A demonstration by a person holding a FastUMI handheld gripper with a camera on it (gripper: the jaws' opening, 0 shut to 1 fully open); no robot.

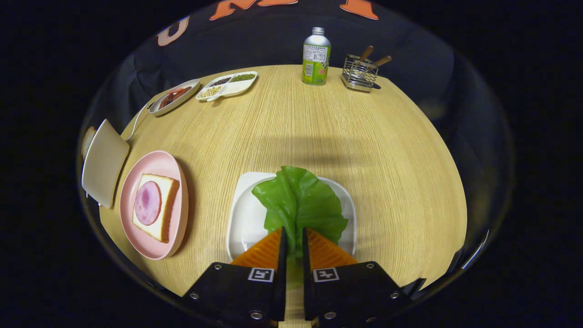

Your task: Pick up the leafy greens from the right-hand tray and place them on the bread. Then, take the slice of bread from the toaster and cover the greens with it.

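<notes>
My gripper (291, 237) pinches the near edge of the leafy greens (298, 202), fingers nearly together, over the white tray (243, 214). Bread (157, 207) on pink plate (155, 171) left; toaster (104, 161) beyond it. Bare table (319, 123) ahead.
</notes>
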